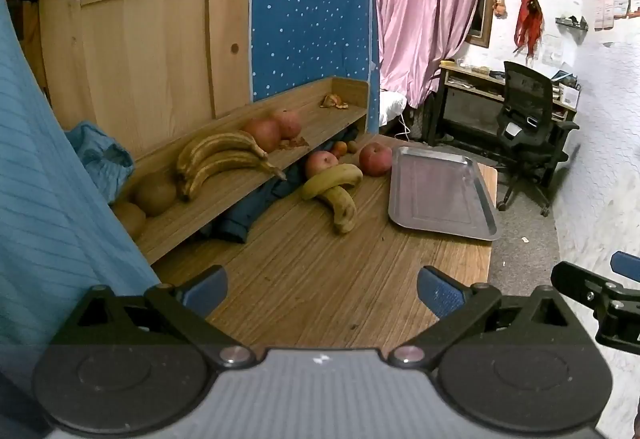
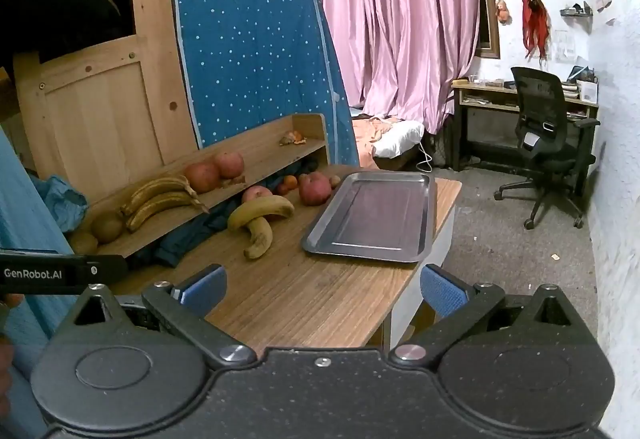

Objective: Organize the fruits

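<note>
Fruits are scattered: two yellow bananas and a red apple lie on your wooden worktop beside a bare metal tray; brown bananas rest on the low shelf. Your left gripper and right gripper hover with fingers wide, holding nothing. Pink curtains hang behind.

At nine o'clock in my right wrist view I read "GenRobot.AI" in white on my left gripper's black side; the wall posters are too blurred.
</note>
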Available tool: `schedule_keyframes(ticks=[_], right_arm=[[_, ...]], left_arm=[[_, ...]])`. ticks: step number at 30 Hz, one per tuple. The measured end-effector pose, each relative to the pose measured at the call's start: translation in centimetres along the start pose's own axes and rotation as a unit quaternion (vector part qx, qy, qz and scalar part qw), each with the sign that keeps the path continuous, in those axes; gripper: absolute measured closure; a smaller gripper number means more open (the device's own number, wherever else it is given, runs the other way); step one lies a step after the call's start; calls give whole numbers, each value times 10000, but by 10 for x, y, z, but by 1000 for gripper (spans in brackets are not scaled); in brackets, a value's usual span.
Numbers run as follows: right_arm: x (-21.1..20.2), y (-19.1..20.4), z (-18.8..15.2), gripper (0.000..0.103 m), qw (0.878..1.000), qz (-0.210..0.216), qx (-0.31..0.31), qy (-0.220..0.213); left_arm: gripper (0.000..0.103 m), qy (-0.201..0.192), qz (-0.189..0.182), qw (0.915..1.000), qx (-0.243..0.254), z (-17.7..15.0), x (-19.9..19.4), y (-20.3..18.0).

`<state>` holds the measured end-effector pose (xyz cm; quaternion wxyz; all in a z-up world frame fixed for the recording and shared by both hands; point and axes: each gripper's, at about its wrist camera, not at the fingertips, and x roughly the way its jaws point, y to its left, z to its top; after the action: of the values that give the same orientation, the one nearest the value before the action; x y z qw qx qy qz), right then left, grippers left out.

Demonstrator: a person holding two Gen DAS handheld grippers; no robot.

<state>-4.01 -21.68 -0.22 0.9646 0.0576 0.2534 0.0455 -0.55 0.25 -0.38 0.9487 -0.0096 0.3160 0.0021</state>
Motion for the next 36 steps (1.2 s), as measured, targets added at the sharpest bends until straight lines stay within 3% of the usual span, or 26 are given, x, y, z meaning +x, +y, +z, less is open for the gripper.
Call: schedule_keyframes(ticks=[36], right_arm=[[21, -18, 3, 1, 9996, 198, 57, 218]], left_arm=[[0, 266, 176, 9995, -67, 4, 22, -11]])
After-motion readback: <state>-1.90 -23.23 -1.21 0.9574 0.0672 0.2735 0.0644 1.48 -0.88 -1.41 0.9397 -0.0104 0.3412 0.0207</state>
